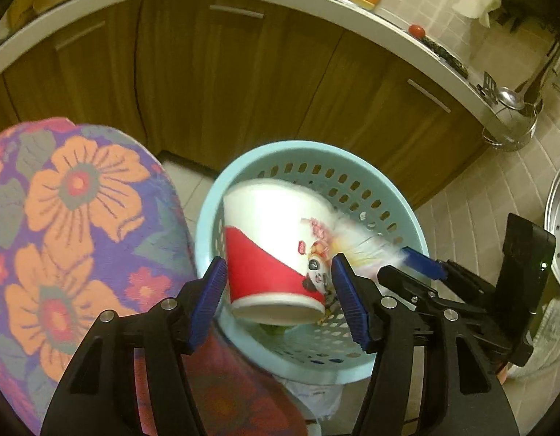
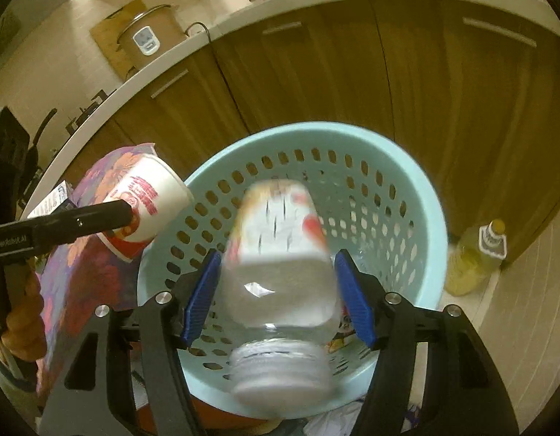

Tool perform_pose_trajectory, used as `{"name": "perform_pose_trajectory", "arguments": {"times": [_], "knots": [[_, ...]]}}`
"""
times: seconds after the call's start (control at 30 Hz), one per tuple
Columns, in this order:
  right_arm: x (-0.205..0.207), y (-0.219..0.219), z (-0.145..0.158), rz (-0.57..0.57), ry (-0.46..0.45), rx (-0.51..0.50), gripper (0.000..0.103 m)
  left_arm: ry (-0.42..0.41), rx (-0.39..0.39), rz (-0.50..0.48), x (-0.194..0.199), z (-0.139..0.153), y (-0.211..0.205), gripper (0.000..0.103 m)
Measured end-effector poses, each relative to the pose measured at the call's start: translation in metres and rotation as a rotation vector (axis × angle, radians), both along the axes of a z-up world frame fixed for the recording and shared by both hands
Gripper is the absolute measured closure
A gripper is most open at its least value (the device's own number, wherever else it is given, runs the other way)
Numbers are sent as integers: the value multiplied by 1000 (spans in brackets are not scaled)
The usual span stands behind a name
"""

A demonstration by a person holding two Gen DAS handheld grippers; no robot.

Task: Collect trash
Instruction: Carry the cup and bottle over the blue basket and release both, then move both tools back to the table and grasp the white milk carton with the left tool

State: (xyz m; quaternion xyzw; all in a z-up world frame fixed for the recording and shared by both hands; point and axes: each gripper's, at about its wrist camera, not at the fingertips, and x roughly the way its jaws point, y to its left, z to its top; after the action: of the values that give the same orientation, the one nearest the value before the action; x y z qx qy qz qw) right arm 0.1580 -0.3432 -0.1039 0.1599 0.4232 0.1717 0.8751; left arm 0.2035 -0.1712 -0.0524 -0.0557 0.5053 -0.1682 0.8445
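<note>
A light blue perforated basket (image 1: 385, 196) (image 2: 418, 181) stands on the floor below both grippers. In the left wrist view my left gripper (image 1: 278, 283) has its jaws wide, with a red and white paper cup (image 1: 276, 247) blurred between them over the basket, no longer pinched. In the right wrist view my right gripper (image 2: 276, 283) is also spread, and a clear plastic bottle (image 2: 280, 272) with a white cap is blurred between its fingers, over the basket. The cup also shows in the right wrist view (image 2: 149, 203), beside the left gripper's finger.
A stool with a purple and orange flowered cushion (image 1: 69, 239) stands left of the basket. Wooden cabinets (image 1: 243, 83) under a curved white counter run behind. A yellow oil bottle (image 2: 476, 254) stands on the tiled floor at right. Crumpled litter (image 2: 338, 421) lies under the basket.
</note>
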Motion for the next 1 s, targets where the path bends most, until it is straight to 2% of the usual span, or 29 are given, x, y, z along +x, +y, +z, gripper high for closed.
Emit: {"name": "perform_pose_trajectory", "arguments": {"times": [0.13,0.27,0.43,0.6,0.73,0.9,1.0], "knots": [[-3,3,7,10,-10,-3,40,-12,-4,-10,-6,3,3,43],[-12,13,26,37,-53,7,40,-49,-21,-11,-20,18,12,43],[-26,41,65,111,-155,19,40,-165,-12,18,-55,55,46,37],[-36,97,105,228,-257,7,40,-293,-18,99,-96,96,94,31],[-40,149,123,327,-300,-12,40,-368,7,179,-127,117,141,30],[-47,216,133,446,-335,-32,40,-416,34,312,-160,128,217,30],[-45,258,134,514,-330,-38,40,-413,30,387,-167,127,255,30]]}}
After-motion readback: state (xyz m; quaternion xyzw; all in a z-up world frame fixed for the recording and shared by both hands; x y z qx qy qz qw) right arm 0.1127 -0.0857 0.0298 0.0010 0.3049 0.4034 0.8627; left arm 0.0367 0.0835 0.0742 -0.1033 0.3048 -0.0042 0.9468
